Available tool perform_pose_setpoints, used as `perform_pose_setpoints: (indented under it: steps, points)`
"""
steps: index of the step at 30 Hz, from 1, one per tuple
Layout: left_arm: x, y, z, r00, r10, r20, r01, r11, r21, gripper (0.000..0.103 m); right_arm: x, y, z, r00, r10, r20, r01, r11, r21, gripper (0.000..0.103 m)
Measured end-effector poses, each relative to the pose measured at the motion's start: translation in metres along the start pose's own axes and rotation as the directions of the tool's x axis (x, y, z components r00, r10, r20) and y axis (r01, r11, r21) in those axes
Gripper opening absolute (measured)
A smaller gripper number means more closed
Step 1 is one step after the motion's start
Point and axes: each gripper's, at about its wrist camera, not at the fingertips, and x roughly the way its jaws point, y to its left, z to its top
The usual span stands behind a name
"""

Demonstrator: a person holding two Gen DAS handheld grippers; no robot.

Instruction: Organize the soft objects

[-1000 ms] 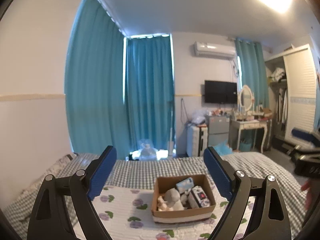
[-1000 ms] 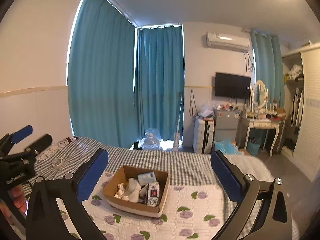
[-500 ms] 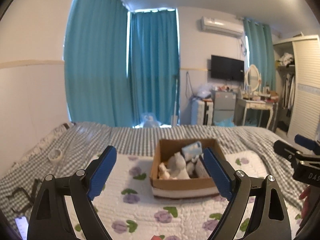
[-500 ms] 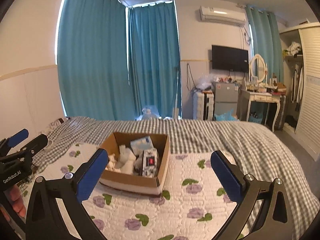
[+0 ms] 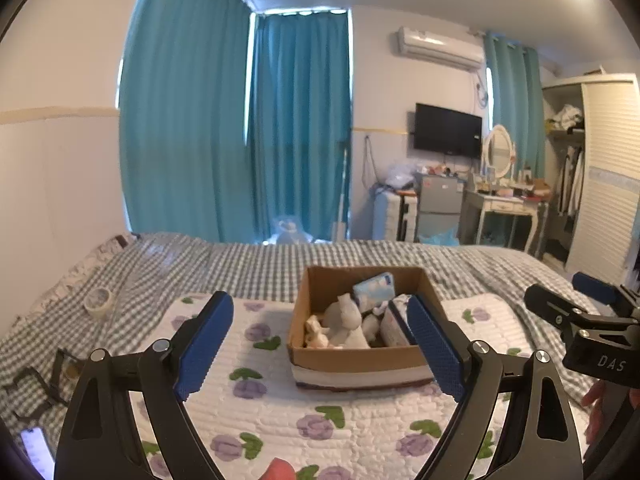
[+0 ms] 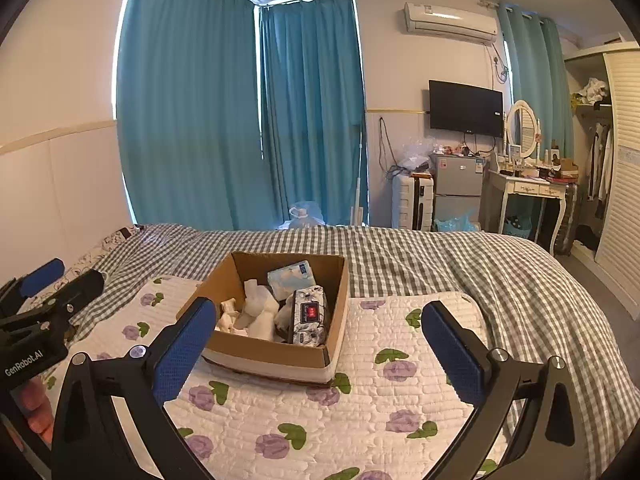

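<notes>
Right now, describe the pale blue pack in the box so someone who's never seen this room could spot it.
On the bed, a flowered white quilt carries an open cardboard box. The pale blue pack leans against the box's far wall, behind the white soft toy. It is the only blue item; the neighbouring pack is grey-patterned with a red label.

Teal curtains point(image 6: 240, 120), wall-mounted TV point(image 6: 466, 108), air conditioner point(image 6: 450, 18) — white vanity desk point(image 6: 532, 188), checked bedspread point(image 6: 460, 256).

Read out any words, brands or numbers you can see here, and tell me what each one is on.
"DAS": right gripper, body.
"GenRobot.AI": left gripper, body.
Packs in the box, fridge stickers, TV logo: too small to read.
</notes>
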Motion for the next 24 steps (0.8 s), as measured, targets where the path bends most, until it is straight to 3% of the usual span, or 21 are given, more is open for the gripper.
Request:
perform_pose_setpoints:
  steps: [24]
  points:
    - [0.0050,-0.0001,-0.0049,0.999,-0.010,-0.034,0.010,1.000,0.023,0.090,0.0037,0.0049,-0.0009,1.000,0.002,-0.015,-0.002,1.000,-0.004,0.103]
